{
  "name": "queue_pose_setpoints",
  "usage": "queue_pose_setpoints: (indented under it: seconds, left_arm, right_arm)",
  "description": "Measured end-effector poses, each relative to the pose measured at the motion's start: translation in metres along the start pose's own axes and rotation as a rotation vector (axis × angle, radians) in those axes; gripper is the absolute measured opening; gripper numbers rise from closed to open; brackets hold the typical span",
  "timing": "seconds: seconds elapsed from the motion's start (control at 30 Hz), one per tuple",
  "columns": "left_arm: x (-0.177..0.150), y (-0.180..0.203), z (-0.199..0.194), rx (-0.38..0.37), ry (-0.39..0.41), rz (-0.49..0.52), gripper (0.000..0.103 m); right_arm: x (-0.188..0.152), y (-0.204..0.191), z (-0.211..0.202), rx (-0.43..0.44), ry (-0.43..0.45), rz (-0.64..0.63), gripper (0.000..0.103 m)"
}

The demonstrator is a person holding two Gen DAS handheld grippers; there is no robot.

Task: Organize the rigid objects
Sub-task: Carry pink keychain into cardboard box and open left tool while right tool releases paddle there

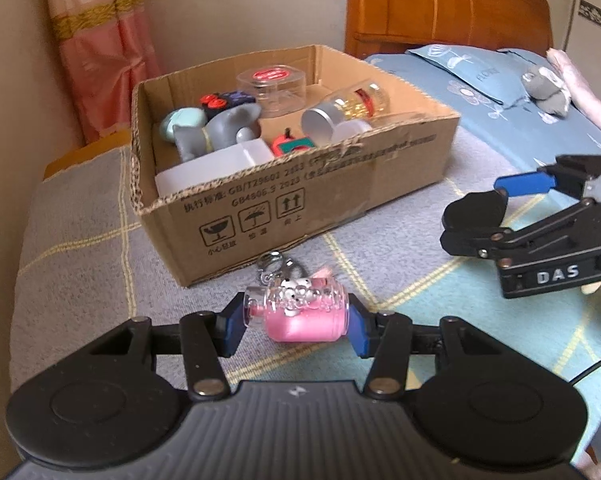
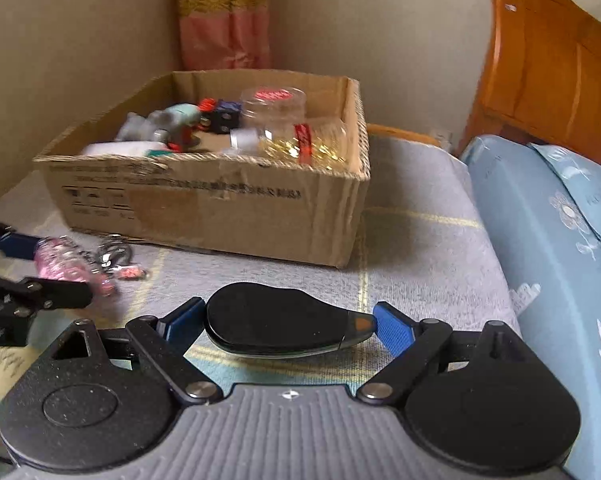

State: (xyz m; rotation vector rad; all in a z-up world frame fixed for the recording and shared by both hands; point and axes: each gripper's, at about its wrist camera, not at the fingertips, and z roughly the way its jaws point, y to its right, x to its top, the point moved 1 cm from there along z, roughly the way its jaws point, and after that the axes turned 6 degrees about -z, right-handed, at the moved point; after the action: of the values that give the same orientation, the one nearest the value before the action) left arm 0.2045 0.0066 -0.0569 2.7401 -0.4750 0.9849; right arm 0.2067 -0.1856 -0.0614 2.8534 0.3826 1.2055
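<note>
Lettering "DAS" in white on the body of the right tongs (image 2: pixel 288 320), clamped end to end on a flat black teardrop-shaped case (image 2: pixel 276 316) over the grey checked bed cover (image 1: pixel 80 240). Print on the cardboard box (image 1: pixel 260 208): "GB4806.9 2023" above three handling pictograms; inside, a clear round tub (image 1: pixel 274 88) with a red label, a jar of gold bits (image 1: pixel 352 108), a grey elephant figure (image 1: pixel 216 128) and a white tray (image 1: pixel 212 168). Left tongs (image 1: pixel 296 320) narrow, gripping a pink-filled bottle keychain (image 1: pixel 304 316) just in front of that box.

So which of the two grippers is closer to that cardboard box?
Left, narrowly, I'd judge. The left gripper, holding the pink keychain, sits just before the cardboard box; the right gripper is slightly farther back.
</note>
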Motion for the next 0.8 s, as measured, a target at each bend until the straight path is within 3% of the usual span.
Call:
queue_pose_setpoints:
  seconds: [0.33, 0.8]
  left_arm:
    - [0.033, 0.01, -0.047, -0.046, -0.012, 0.074, 0.049]
    - [0.102, 0.012, -0.057, -0.055, 0.041, 0.098, 0.049]
  right_arm:
    - [0.025, 0.013, -0.054, 0.174, 0.054, -0.089, 0.093]
    - [0.079, 0.013, -0.071, 0.216, 0.133, -0.154, 0.093]
